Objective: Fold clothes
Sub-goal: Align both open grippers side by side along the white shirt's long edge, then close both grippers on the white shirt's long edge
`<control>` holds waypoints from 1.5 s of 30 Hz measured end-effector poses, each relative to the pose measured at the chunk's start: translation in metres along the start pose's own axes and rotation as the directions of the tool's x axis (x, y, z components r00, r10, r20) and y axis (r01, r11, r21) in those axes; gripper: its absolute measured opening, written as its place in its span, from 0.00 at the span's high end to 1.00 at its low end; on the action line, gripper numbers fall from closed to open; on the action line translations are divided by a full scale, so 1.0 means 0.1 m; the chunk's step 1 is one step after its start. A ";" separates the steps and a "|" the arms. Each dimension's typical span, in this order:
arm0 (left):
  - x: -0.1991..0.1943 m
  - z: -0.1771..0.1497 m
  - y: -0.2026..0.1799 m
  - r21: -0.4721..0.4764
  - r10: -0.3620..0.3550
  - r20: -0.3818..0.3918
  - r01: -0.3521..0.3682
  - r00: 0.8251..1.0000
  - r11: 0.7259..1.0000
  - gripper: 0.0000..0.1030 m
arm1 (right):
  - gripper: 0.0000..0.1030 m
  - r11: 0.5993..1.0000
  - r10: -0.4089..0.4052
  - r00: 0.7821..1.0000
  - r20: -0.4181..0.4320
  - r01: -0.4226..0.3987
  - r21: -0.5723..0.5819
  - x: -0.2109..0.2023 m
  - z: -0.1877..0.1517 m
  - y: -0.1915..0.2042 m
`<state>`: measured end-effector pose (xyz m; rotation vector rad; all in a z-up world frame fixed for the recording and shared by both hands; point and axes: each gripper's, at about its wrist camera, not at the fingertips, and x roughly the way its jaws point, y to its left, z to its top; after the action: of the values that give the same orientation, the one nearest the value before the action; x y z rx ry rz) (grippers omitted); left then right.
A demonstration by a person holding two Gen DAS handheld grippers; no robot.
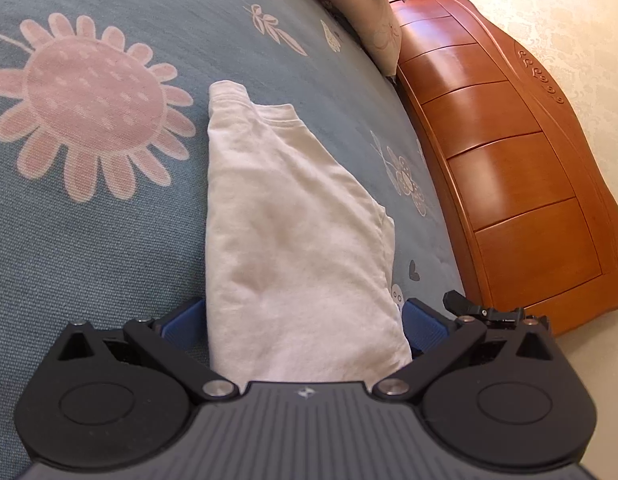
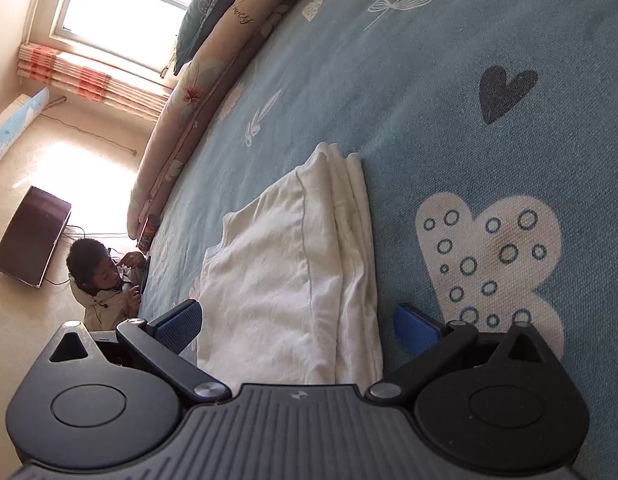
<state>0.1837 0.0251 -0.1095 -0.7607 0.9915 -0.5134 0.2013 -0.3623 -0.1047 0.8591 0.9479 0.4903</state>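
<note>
Your left claw (image 1: pixel 305 322) was wide open, with one blue pad on each side of the folded white cotton shirt (image 1: pixel 285 216), and it was not squeezing it. Your right claw (image 2: pixel 297 326) was wide open too, with its blue pads on both sides of the same shirt, holding nothing. The shirt lay flat in a long folded strip on the blue bed cover with pink flowers (image 1: pixel 109 200). A shiny brown wooden headboard (image 1: pixel 509 160) stood beside the bed.
</note>
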 end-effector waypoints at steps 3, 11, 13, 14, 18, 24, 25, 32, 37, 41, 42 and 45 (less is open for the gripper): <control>0.06 0.07 0.01 0.000 -0.014 -0.006 0.014 1.000 1.000 0.01 | 0.00 1.000 -0.006 1.000 -0.014 0.006 -0.029 0.16 0.15 0.04; 0.20 0.28 0.00 -0.002 -0.039 -0.038 0.039 0.998 0.999 0.01 | 0.00 0.998 -0.005 0.999 -0.032 0.003 -0.061 0.50 0.49 0.13; 0.22 0.30 0.01 -0.011 -0.044 -0.043 0.044 0.998 0.999 0.01 | 0.00 0.999 -0.001 0.999 -0.033 -0.001 -0.053 0.51 0.52 0.13; 0.21 0.30 0.02 -0.012 -0.047 -0.043 0.047 0.998 0.999 0.01 | 0.00 0.999 0.002 0.999 -0.033 -0.004 -0.055 0.51 0.51 0.13; 0.18 0.24 0.02 0.009 -0.052 -0.029 0.053 0.998 0.999 0.01 | 0.00 0.995 0.011 1.000 -0.021 -0.013 -0.099 0.44 0.36 0.12; 0.07 0.01 -0.01 0.004 -0.027 -0.025 0.027 0.999 1.000 0.01 | 0.00 0.994 0.006 1.000 -0.030 -0.009 -0.113 0.18 -0.01 0.13; 0.05 -0.04 -0.02 0.006 -0.026 -0.027 0.026 0.999 1.000 0.01 | 0.00 0.994 0.007 0.999 -0.032 -0.011 -0.109 0.13 -0.08 0.13; 0.01 -0.17 -0.01 0.020 -0.043 -0.015 0.043 0.999 0.999 0.01 | 0.00 0.993 0.085 0.996 -0.025 -0.087 -0.075 -0.09 -0.31 0.00; 0.10 -0.07 0.00 0.009 -0.056 -0.028 0.057 0.998 0.998 0.01 | 0.00 0.991 0.101 0.994 -0.030 -0.103 -0.088 0.03 -0.20 0.02; 0.20 0.06 -0.01 0.012 -0.068 -0.049 0.069 0.996 0.998 0.01 | 0.00 0.991 0.067 0.997 -0.049 -0.072 -0.114 0.26 0.01 0.11; 0.21 0.10 0.00 0.007 -0.073 -0.052 0.073 0.996 0.997 0.01 | 0.00 0.990 0.063 0.997 -0.047 -0.068 -0.120 0.30 0.05 0.13; 0.23 0.14 0.01 -0.008 -0.079 -0.055 0.079 0.995 0.997 0.01 | 0.00 0.988 0.048 0.998 -0.034 -0.052 -0.144 0.39 0.09 0.16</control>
<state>0.2068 0.0141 -0.1187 -0.7968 1.0174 -0.6026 0.2286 -0.3295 -0.1088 0.7473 0.9092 0.6094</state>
